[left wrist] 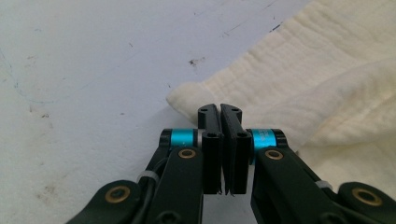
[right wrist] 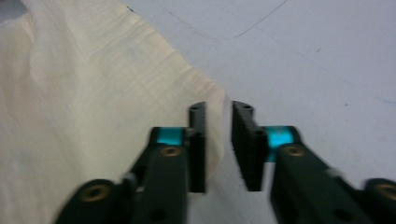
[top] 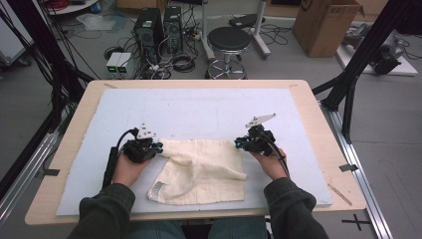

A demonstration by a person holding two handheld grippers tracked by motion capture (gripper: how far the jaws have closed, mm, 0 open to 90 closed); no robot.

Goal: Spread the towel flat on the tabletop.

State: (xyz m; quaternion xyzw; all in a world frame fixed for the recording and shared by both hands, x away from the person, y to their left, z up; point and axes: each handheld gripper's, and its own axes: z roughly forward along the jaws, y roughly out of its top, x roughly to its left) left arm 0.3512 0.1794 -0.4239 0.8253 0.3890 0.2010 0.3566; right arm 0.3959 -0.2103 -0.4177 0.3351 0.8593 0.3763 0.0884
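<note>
Right gripper view shows the right tool parted beside the cloth (corner between).

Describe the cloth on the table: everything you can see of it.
The cloth is cream, soft and crinkled like gauze, with a hemmed edge. It lies mostly flat on the pale blue mat, roughly square, with its near left part folded over and rumpled. The left gripper has its jaws shut at the cloth's far left corner; whether cloth is pinched between them cannot be told. The right gripper is at the far right corner, jaws slightly apart, with the corner's edge in the gap and nothing pressed.
</note>
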